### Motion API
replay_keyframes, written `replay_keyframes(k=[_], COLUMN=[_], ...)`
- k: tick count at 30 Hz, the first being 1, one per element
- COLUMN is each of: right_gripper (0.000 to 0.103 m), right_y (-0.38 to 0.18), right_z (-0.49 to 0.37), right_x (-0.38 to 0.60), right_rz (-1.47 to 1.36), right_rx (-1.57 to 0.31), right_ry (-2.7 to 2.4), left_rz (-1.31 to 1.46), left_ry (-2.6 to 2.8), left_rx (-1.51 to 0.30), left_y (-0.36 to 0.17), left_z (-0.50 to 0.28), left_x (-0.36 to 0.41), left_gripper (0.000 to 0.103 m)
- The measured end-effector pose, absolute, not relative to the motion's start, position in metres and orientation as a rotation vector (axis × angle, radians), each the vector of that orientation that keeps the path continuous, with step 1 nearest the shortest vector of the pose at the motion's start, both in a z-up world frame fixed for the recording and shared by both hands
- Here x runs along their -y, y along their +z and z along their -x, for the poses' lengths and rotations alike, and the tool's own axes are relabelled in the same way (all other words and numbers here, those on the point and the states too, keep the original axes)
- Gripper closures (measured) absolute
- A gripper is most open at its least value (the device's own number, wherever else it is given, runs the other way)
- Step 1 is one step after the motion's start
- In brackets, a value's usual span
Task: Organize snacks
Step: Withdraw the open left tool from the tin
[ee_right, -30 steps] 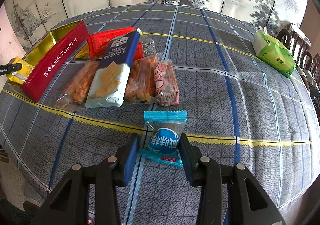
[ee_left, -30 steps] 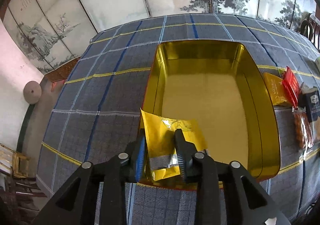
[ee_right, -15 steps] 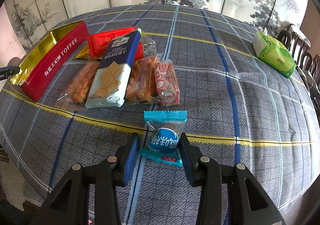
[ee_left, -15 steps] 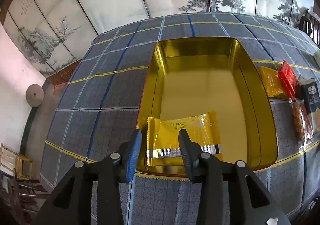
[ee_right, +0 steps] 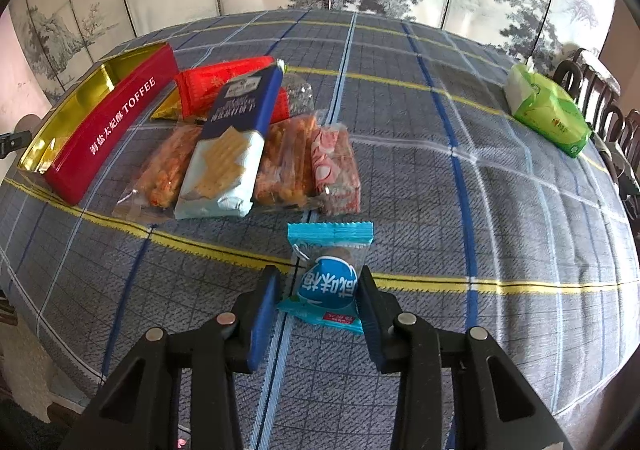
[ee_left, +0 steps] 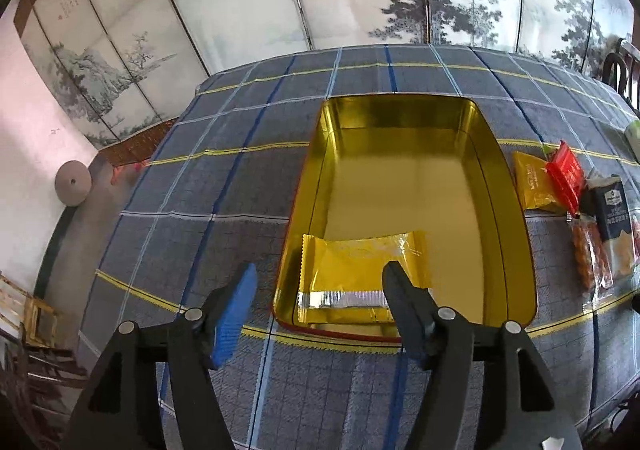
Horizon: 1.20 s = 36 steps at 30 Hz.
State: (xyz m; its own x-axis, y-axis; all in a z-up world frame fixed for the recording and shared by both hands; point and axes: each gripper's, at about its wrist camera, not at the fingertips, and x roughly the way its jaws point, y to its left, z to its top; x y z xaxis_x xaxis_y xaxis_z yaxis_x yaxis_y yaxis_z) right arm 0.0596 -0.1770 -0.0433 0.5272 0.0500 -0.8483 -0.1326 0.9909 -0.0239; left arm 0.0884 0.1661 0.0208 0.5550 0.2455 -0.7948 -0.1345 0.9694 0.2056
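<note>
As left tool (ee_left: 318, 288) opens | yellow packet (ee_left: 360, 270) released into tin (ee_left: 516, 209)

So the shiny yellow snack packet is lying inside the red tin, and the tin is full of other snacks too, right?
Not quite. The yellow snack packet does lie inside the red tin, but it is the only snack in there; the rest of the gold floor is bare. The left wrist view shows it.

The left gripper (ee_left: 320, 292) is opening its jaws, now standing well clear of the gold packet (ee_left: 360, 270) that they pinched upright a second ago. The packet is lying flat inside the gold tin (ee_left: 516, 217), in the corner at about seven o'clock, and the gripper is drawing back from it toward six o'clock.
</note>
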Motion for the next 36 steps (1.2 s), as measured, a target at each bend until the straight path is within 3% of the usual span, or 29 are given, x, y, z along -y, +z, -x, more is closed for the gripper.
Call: replay_keyframes(k=[4, 13, 16, 36], right_gripper=[0.064, 0.064, 0.064, 0.064], right_y=[-0.029, 0.010, 0.019, 0.040], right_z=[-0.059, -0.074, -0.080, -0.112], right_x=[0.178, 0.150, 0.131, 0.015], right_rz=[0.087, 0.095, 0.106, 0.104], right_rx=[-0.972, -0.900, -0.879, -0.865], right_ry=[0.096, 0.167, 0.208, 0.437], left_rz=[-0.090, -0.044, -0.038, 0.052], left_ry=[0.235, 0.254, 0.264, 0.355], left_rx=[-0.946, -0.932, -0.928, -0.934], left_y=[0.025, 0.034, 0.036, 0.035], left_z=[-0.081, -0.069, -0.065, -0.049], left_x=[-0.167, -0.165, -0.166, -0.204], left_gripper=[0.028, 0.025, 0.017, 0.016])
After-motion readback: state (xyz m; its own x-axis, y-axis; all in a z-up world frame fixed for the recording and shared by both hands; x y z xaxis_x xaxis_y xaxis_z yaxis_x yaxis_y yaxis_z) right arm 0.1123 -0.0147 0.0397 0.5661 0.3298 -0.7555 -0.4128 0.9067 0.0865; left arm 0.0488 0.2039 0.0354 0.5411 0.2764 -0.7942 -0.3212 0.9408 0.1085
